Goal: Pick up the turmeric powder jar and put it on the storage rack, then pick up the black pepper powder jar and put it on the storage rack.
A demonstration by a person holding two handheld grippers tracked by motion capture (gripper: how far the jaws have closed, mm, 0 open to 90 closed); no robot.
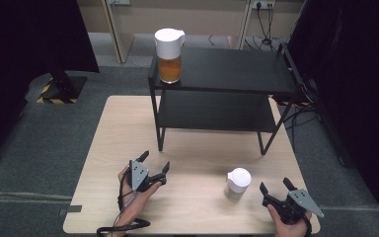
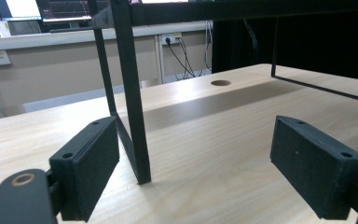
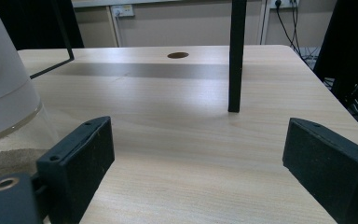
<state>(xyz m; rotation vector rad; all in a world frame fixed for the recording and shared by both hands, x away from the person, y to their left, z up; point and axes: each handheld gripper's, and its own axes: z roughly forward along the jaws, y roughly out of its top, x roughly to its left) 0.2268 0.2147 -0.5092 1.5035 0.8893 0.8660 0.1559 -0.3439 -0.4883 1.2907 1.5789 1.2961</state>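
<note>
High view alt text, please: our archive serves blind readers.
A person's two hand-held grippers rest open on a light wooden table, the right gripper beside a white-lidded jar, the left gripper apart. Behind stands a black two-tier shelf carrying a white-lidded pitcher of amber liquid.

A white-lidded jar (image 1: 238, 182) is seen upright on the desk (image 1: 192, 207), near its front right, holding sandy contents.

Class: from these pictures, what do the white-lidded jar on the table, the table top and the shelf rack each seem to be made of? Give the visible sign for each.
Jar: clear body, likely glass or plastic, since sandy contents show through; matte white lid, probably plastic.
Table top: pale wood or wood-look laminate, with fine straight grain lines and a soft sheen.
Shelf rack: probably metal, painted matte black; its thin square legs look too slender for wood.
</note>
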